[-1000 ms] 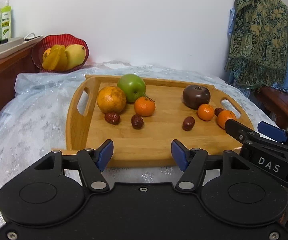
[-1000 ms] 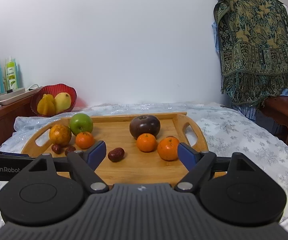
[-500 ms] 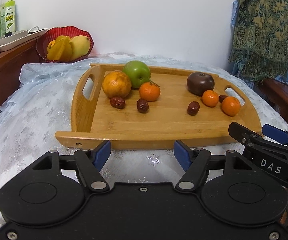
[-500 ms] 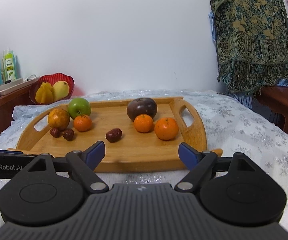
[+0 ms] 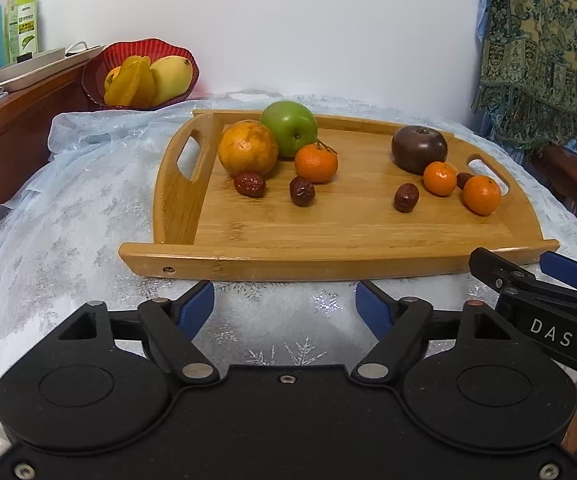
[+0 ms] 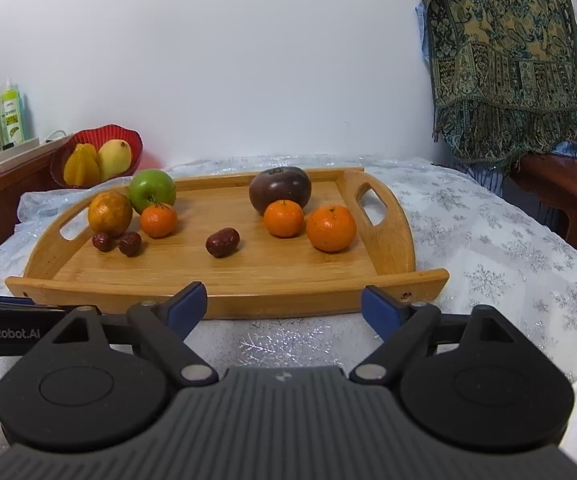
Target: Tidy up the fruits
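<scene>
Both grippers hang just short of the wooden tray's (image 5: 340, 266) near rim. The left gripper (image 5: 284, 306) and right gripper (image 6: 284, 306) are each spreading wider, nothing between them. On the tray, the green apple (image 5: 288, 128) sits far left, the dark purple fruit (image 6: 280, 194) far right.

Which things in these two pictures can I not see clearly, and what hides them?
- Fourth dark red date: left wrist view shows only a sliver between two small orange tangerines; right wrist view hides it.
- Bottle labels: print too small in both views.
- Red scalloped bowl: its rim hides the yellow fruit's lower parts.
- Right gripper: left wrist view's edge cuts it; its fingers show only partly.
</scene>
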A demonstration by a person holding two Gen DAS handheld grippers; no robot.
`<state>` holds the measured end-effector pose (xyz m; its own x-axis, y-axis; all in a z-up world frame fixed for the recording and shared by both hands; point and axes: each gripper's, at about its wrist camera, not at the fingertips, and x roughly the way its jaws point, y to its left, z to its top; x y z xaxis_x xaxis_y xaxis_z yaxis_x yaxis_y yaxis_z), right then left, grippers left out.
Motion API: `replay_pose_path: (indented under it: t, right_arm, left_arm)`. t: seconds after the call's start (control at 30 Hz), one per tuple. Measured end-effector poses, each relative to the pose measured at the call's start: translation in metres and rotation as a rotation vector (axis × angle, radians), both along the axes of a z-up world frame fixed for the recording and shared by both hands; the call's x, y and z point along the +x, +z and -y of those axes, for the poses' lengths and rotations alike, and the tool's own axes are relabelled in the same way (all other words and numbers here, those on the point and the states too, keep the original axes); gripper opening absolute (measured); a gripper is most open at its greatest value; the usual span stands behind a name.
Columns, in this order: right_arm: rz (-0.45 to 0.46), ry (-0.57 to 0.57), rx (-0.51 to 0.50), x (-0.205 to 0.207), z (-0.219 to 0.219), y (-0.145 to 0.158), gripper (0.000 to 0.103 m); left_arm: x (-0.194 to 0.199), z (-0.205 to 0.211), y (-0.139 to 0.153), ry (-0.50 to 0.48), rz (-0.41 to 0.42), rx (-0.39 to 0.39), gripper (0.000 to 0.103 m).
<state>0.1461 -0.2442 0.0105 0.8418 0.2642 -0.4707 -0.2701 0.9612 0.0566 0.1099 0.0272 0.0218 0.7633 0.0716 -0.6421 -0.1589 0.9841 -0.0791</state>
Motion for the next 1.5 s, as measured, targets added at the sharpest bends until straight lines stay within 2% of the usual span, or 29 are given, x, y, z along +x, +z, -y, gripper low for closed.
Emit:
replay_pose_path:
  t: [0.27, 0.6, 0.73, 1.5]
  right_arm:
    - [-0.068, -0.038, -0.012, 0.008, 0.003, -0.01, 0.1]
    - [-0.114, -0.054, -0.05, 0.014, 0.001, -0.021, 0.103]
    - [-0.107, -0.052, -0.065, 0.012, 0.0, -0.023, 0.103]
    - [-0.091, -0.055, -0.102, 0.011, -0.007, -0.026, 0.103]
  left_arm:
    - [0.004, -0.007, -0.009, 0.04, -0.047, -0.019, 0.083]
    - [0.007, -0.004, -0.016, 0.051, -0.064, 0.038, 0.092]
    - [0.011, -0.005, -0.019, 0.074, -0.078, 0.058, 0.1]
    - [0.012, -0.005, -0.024, 0.082, -0.057, 0.066, 0.103]
